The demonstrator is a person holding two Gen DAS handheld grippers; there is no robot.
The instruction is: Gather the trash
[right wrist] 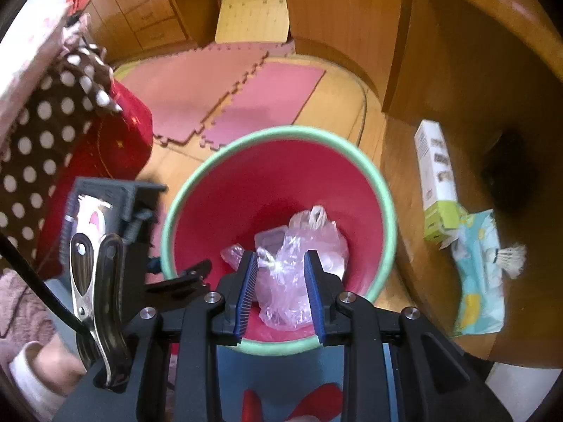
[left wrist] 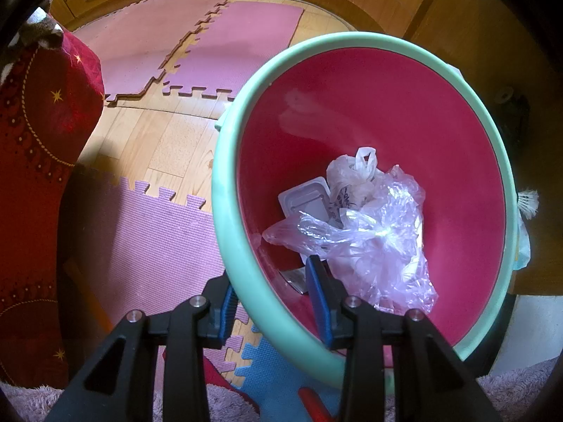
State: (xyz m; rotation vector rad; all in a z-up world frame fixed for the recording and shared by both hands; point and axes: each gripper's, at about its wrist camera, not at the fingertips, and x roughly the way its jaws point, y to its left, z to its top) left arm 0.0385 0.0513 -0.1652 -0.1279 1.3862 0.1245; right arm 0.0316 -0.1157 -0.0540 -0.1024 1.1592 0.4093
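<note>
Left wrist: left gripper (left wrist: pixel 278 302) clamped on bin (left wrist: pixel 225 190) rim, crumpled plastic bag (left wrist: pixel 373 242) and white tray (left wrist: pixel 306 200) lying inside. Right wrist: right gripper (right wrist: pixel 279 293) above the bin, jaws apart and empty; drop apparently done, next likely fetching the blue packet (right wrist: pixel 478 274) from the wooden surface (right wrist: pixel 454 123).

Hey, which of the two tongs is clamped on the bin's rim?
The left tongs: their blue pads straddle and pinch the green rim of the bin. The right tongs hang open above the bin, gripping nothing.
</note>
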